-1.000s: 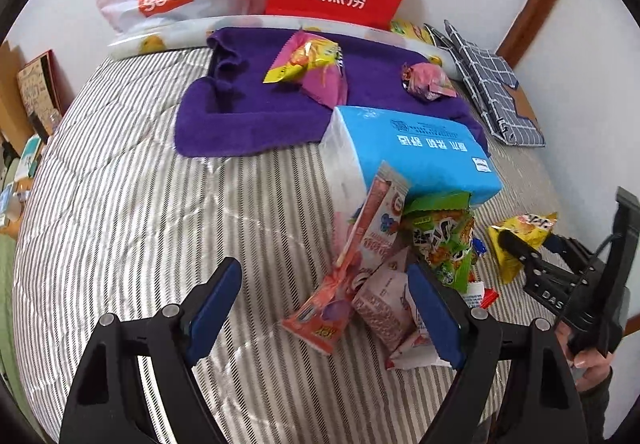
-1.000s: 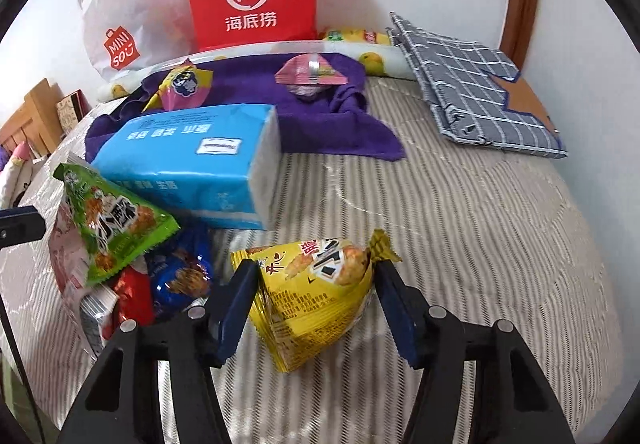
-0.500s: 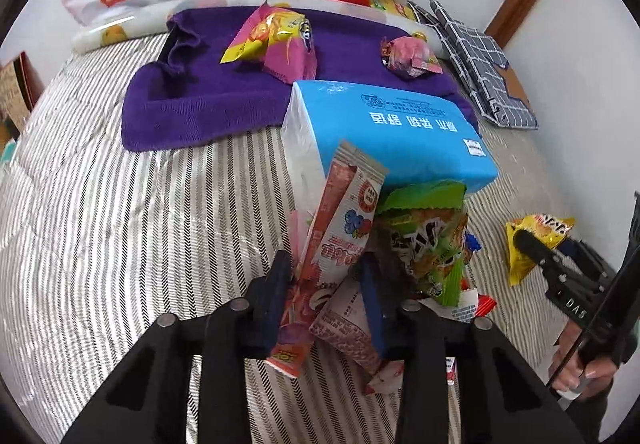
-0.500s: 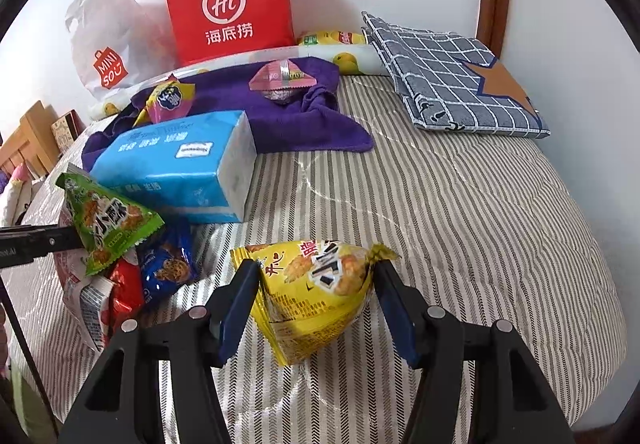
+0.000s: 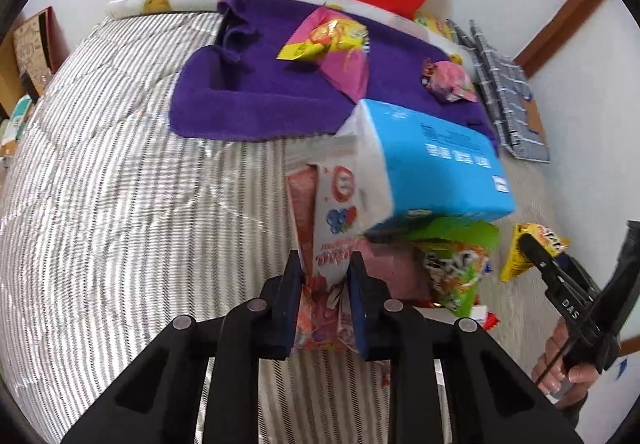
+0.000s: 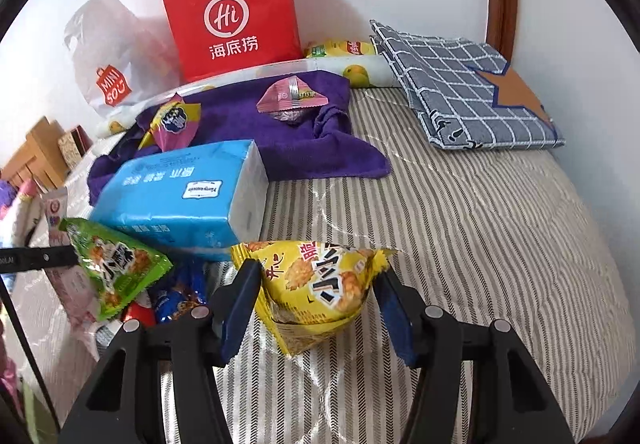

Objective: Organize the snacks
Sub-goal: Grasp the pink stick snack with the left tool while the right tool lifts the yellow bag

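left tongs pinched on pink snack pack, bottom edge, 6 o'clock on bed. right tongs squeezing yellow chip bag, 6 o'clock too. both light, crinkly, slippery film, puffy so grab sealed edges, easy does it.

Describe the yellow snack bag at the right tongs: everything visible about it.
The yellow snack bag is a puffy, glossy foil-like pouch, roughly triangular, with crimped sealed ends, black and red Chinese lettering and pictures of golden crisps. It sits between the right tongs, whose blue-padded fingers flank both its sides; the left pad touches it, the right looks close. Its lower corner points down toward the striped quilt. Just behind lie the blue tissue pack and the green snack bag.
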A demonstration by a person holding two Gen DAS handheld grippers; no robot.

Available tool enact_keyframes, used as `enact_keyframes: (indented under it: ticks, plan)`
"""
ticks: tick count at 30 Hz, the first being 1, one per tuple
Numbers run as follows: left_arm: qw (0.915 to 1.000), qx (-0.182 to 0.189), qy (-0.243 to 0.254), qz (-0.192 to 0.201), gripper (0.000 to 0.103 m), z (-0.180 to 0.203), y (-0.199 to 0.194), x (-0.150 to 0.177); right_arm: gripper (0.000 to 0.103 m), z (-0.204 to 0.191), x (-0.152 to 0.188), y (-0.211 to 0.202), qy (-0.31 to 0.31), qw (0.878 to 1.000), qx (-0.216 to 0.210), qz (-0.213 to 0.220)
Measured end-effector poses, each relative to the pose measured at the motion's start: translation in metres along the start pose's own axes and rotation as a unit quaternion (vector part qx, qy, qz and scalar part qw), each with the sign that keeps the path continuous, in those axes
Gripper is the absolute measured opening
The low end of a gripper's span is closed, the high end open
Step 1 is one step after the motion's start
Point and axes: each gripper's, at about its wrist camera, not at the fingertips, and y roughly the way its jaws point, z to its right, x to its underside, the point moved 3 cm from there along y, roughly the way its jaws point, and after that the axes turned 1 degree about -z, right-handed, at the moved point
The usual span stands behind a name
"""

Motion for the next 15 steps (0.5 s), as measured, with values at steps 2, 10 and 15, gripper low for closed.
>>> enact_keyframes:
  ticks: [2,10,15]
  plan:
    - [1.0,-0.005,0.002,-0.001,0.022,0.003,0.001,0.0,0.056,-0.005,0.001,0.0,-0.008,1.0,-0.001,0.002]
    - [0.9994,-0.035,0.005,-0.001,0.036,-0.005,0.017,-0.006,0.057,-0.009,0.009,0.017,-0.028,0.999,0.003,-0.017]
    - [0.9995,-0.03,-0.013,0.0,0.035,-0.02,0.027,-0.008,0.057,-0.01,0.014,0.026,-0.035,0.999,0.005,-0.032]
